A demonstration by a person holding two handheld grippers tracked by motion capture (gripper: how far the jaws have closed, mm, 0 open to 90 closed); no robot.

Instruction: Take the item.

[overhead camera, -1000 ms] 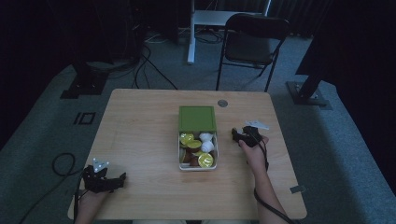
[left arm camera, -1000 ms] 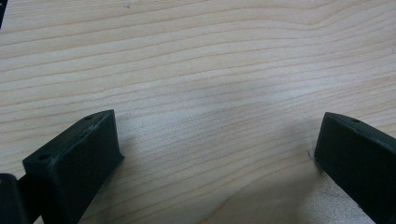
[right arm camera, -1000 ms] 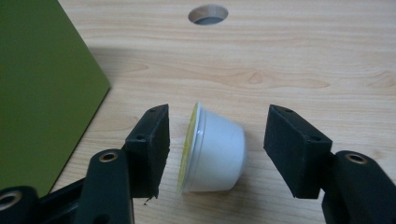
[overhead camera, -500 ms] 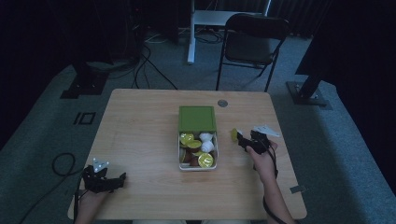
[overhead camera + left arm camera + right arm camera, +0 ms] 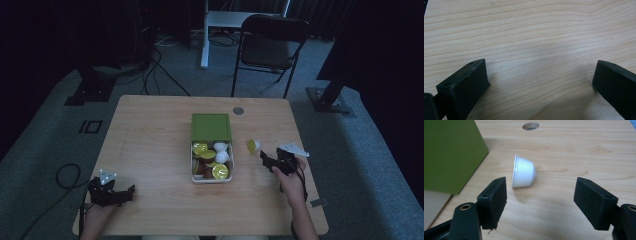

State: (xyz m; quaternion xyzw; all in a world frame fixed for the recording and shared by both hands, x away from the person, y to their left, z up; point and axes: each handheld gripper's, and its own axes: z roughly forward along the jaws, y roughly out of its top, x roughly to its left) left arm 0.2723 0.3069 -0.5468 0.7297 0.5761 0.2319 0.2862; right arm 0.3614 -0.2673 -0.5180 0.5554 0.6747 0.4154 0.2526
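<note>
A: Starting at the left of the light wooden table [image 5: 150, 130], what does the left gripper [image 5: 131, 189] show?

B: It sits near the table's front left corner in the person's left hand [image 5: 97, 212], well apart from everything else. In the left gripper view its two black jaws stand wide apart over bare wood grain, with nothing between them.

A: And in the middle?

B: A shallow white rectangular tray [image 5: 193, 172] holds a heap of small coffee capsules [image 5: 213, 160], some with yellow foil lids, some white, some brown. Its green square lid [image 5: 211, 127] lies flat, touching the tray's far end.

A: What lies to the right of that?

B: A single small white plastic capsule with a yellow foil lid [image 5: 253, 145] lies on its side on the wood, just beside the tray's right edge and apart from it. In the right gripper view it rests near the green lid, its narrow end toward the right.

A: And the right gripper [image 5: 264, 159]?

B: It is just short of that capsule, held in the person's right hand [image 5: 292, 177]. Its jaws have just been opening and now stand wide, nothing pressed between them; the capsule lies beyond the pads, free on the table.
</note>
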